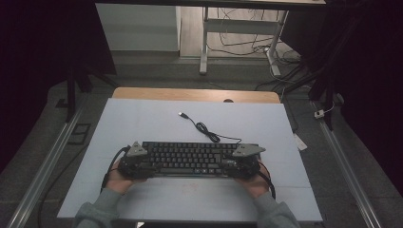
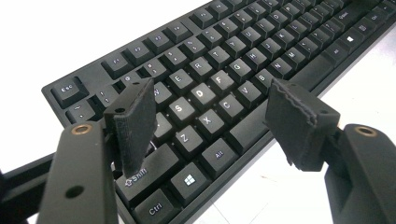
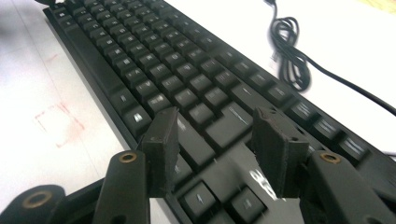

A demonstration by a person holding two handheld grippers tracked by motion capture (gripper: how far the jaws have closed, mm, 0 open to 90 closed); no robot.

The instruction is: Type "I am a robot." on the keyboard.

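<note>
Left edge of high view: metal rail [image 1: 45, 164] on grey floor, beside white table mat [image 1: 142, 123]. Left hand [image 1: 119, 180] at near-left of mat, holding left gripper [image 1: 134, 159] at left end of black keyboard [image 1: 190, 159]. Grey three-cornered plate [image 1: 135, 150] on top of gripper. In left gripper view, left gripper [image 2: 205, 121] jaws wide apart, gripping nothing; one pad [image 2: 133, 123] above Shift key area, other pad [image 2: 299, 121] above keyboard's near edge by Alt and space bar. Whether pads touch keys, cannot tell. Esc, Ctrl, Windows key legible at this end.

Middle: keyboard [image 2: 224, 60] flat on mat, long side parallel to near table edge, toward near half of table. Faint red square mark [image 1: 190, 186] on mat just in front of keyboard. Black cable [image 1: 206, 129] from keyboard's back edge, loosely coiled, ending in USB plug [image 1: 182, 114] farther back on mat. Wooden table edge [image 1: 195, 94] beyond mat.

Right: right gripper [image 1: 244, 160] at keyboard's right end, held by right hand [image 1: 254, 183], grey plate [image 1: 248, 150] on top. In right gripper view, right gripper [image 3: 215, 149] jaws apart, empty, straddling keys of keyboard [image 3: 154, 60] at right end; contact unclear, image blurred. Cable coil [image 3: 292, 56] on mat beyond. Red mark [image 3: 58, 123] beside keyboard.
</note>
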